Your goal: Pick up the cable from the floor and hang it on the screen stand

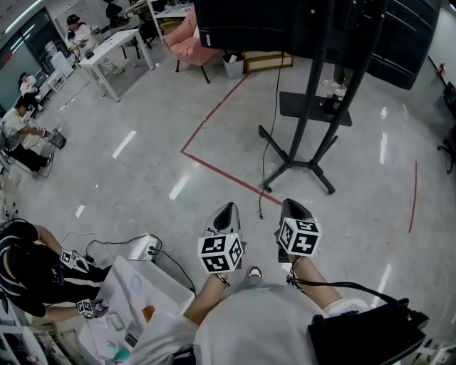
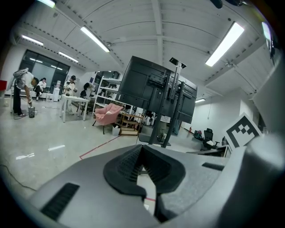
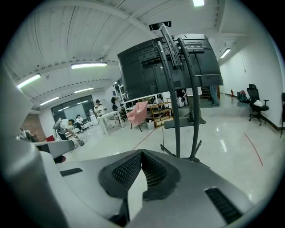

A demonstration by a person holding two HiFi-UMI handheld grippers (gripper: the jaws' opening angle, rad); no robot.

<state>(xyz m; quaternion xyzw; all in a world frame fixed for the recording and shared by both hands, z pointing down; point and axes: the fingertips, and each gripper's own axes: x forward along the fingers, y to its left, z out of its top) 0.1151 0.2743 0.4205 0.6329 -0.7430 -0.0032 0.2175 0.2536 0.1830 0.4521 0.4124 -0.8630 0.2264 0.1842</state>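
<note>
Pale polished floor spreads beneath us, crossed by a red tape line (image 1: 221, 171), with a white table (image 1: 114, 44) and a pink chair (image 1: 187, 37) far beyond our fingertips to the left. We hold the left gripper (image 1: 227, 208) and the right gripper (image 1: 291, 204) side by side, near each other, both pointing forward. Each one's fingers meet at the tips with nothing between them; only floor shows through the narrow slit behind the tips. The cable (image 1: 265, 142), thin and black, comes from under the dark screen (image 1: 285, 21) to the floor. Its loose end lies just ahead of our fingertips, between the two grippers and touching neither. The screen stand (image 1: 311, 114) rises ahead of the right fingers, a little to their right. Its black legs spread on the floor beyond the cable's end, and a dark shelf sits partway up its poles. We see people seated far off to the left of the left fingers.
</note>
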